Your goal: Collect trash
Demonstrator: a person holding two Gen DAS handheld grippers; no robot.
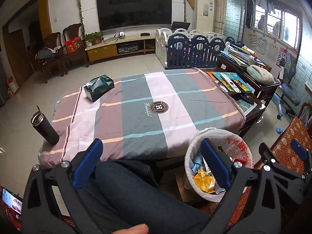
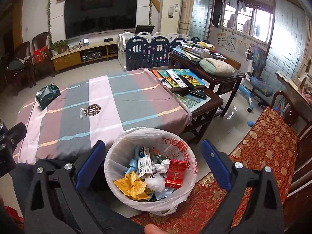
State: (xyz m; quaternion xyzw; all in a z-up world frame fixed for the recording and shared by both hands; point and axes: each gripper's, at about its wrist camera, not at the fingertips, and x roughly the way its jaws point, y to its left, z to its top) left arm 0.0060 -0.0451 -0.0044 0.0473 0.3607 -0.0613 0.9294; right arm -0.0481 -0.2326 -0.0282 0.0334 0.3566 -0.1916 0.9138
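Through the left wrist camera I see what the other view misses: a dark flask (image 1: 45,127) standing at the near left corner of the striped tablecloth (image 1: 136,105), and my own knee in dark trousers below. The green tissue box (image 1: 99,87) lies at the far left of the cloth. My left gripper (image 1: 151,163) is spread wide with nothing between its blue pads, tilted down over the knee and the table edge. The bin (image 1: 218,165) shows only partly behind the right-hand pad, and the right gripper (image 1: 280,152) pokes in at the far right.

Through the right wrist camera I look straight into the bin (image 2: 150,169), lined with a white bag and standing beside the table. Inside lie a red cigarette pack (image 2: 174,173), yellow wrappers (image 2: 134,187), a white-and-blue carton (image 2: 144,160) and crumpled tissue (image 2: 156,183). My right gripper (image 2: 153,167) gapes wide and empty, angled down above the bin, touching nothing.
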